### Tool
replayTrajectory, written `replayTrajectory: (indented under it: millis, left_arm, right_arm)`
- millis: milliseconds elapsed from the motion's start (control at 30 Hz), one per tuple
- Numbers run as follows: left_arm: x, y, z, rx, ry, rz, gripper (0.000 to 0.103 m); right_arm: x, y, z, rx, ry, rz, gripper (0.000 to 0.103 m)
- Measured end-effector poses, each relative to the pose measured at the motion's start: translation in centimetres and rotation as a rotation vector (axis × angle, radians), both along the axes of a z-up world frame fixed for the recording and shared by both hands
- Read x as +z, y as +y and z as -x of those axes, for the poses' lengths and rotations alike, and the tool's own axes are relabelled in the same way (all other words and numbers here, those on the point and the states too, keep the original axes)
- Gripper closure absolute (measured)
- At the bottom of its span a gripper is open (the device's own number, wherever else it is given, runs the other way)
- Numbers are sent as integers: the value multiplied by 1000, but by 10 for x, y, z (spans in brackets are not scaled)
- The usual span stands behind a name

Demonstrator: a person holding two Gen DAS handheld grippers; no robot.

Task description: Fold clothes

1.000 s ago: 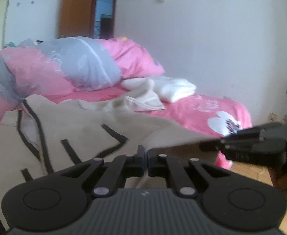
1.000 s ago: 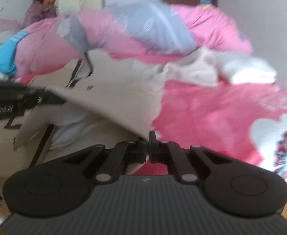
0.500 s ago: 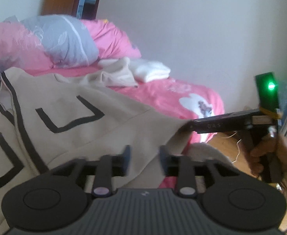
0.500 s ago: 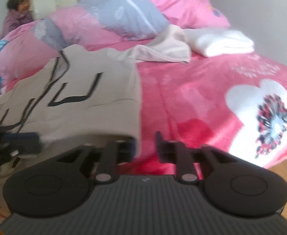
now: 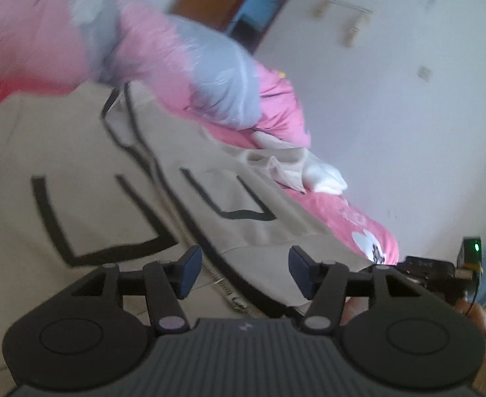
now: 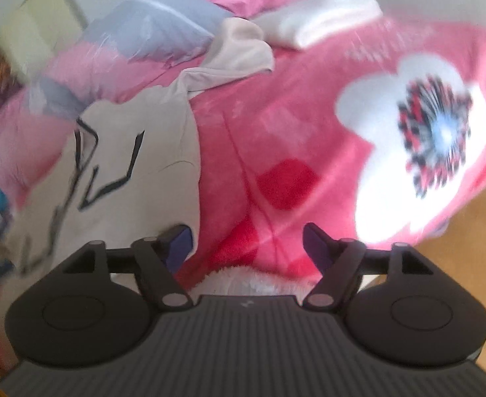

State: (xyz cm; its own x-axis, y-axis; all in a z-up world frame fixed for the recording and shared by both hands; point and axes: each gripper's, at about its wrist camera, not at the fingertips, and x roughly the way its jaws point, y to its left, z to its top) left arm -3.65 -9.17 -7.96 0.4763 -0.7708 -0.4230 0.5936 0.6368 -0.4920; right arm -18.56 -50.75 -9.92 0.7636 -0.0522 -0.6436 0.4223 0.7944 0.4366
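Pink bedding (image 6: pixel 309 106) covers the bed, where the beige jacket (image 5: pixel 117 198) (black lines, zip) lies spread flat. Both the left hand-held gripper (image 5: pixel 243 269) and right hand-held gripper (image 6: pixel 246 248) are opening, pads clear of the cloth.

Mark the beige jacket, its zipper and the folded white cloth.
beige jacket (image 5: pixel 117 178): left wrist view, front panel with black lines.
zipper (image 5: pixel 224 289): left wrist view, teeth near the hem.
folded white cloth (image 6: pixel 322 16): right wrist view, top face.
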Motion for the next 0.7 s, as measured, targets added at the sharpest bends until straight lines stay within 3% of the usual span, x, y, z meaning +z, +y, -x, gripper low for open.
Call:
replayTrajectory:
  millis: [67,133,233,367,500,633,700]
  left_arm:
    - [-2,4,-3,-9,20,10,45]
    - [-2,5,-2,-26,20,13,45]
    - [1,-4,8,-76,-27,-23,45]
    - [5,-22,28,-139,-141,-122,45]
    - [7,-50,58,-192,-342,-322,47]
    - [0,-73,74,-221,-443,-463,74]
    - [-3,-80,77,-236,-455,-493,75]
  right_arm:
    - [5,-2,7,-58,2,-23,28]
    - [16,1,16,-139,8,53,28]
    - [33,1,33,-202,-79,20,28]
    - [34,10,25,-51,-209,-262,28]
    - [5,44,-12,129,-186,-537,28]
    - [-20,68,-35,163,-111,-597,33]
    - [-29,74,-42,159,-83,-607,37]
